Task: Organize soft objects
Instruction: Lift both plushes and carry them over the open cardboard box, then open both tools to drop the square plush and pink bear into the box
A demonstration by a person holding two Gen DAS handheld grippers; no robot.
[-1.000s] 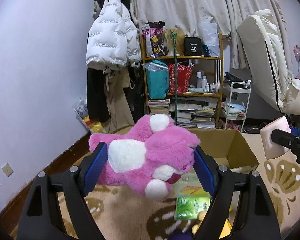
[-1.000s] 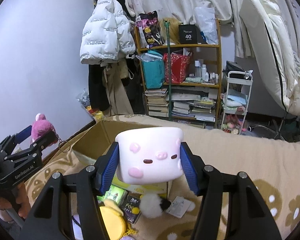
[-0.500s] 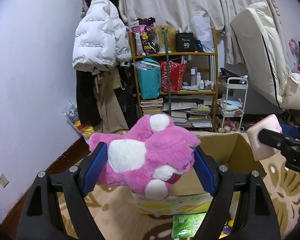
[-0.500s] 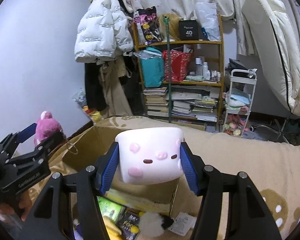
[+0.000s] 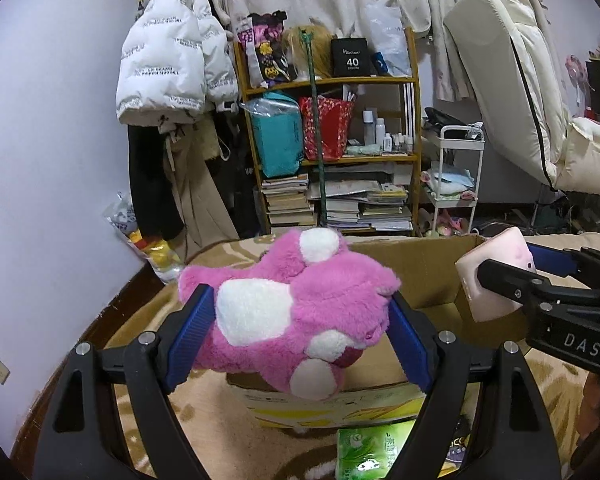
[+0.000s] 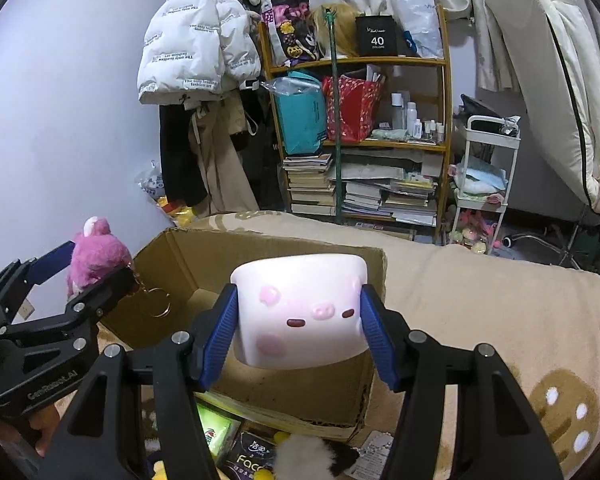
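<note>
While both hang over the cardboard box point(image 6: 268, 392), jaws clamp pink bear point(image 5: 296, 312) and marshmallow toy point(image 6: 300, 312)

You are looking through two fisheye views under even indoor light, moderately bright, with a cool violet cast on the plain wall point(image 5: 52, 168). Straight lines are bowing toward the edges: the wooden bookshelf point(image 6: 360, 136) is leaning and the corners are darkening to black. Soft shadow is pooling inside the open brown cardboard box point(image 6: 284, 384). The white puffer jacket point(image 5: 172, 64) is reading close to overexposed. Both views are staying sharp at the centre, and detail is smearing slightly near the rim.
</note>
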